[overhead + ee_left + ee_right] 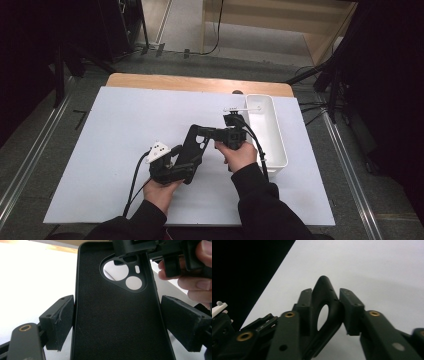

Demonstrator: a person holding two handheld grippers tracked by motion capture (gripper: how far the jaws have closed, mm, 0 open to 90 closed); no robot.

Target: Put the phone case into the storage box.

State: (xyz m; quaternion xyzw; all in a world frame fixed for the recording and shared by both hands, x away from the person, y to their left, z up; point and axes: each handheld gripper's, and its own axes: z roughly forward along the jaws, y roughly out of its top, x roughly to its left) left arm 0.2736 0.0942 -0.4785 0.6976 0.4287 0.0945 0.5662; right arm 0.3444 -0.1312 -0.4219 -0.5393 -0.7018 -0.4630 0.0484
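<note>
In the high view a white tray [272,135] lies at the right of centre on the white table [115,150]; a small white piece rests across its far end, and what else it may hold is hard to make out. A strip of bare wood shows along the table's far edge, with grey floor, cables and dark stands beyond. Just below centre, the left gripper [172,167] and the right gripper [215,134] both meet a black phone case [192,150], held above the table between the two hands. In the left gripper view the phone case [117,315] stands between the two pads with its felt-lined inside facing the camera and its camera cutout at the top; the left pad touches its edge, the right pad sits just beside it. The right gripper [150,250] bites the case's top, fingers [197,285] at the right edge. In the right gripper view the jaws are clamped on the phone case [329,307] at its cutout corner, white table behind, blackness at upper left.
</note>
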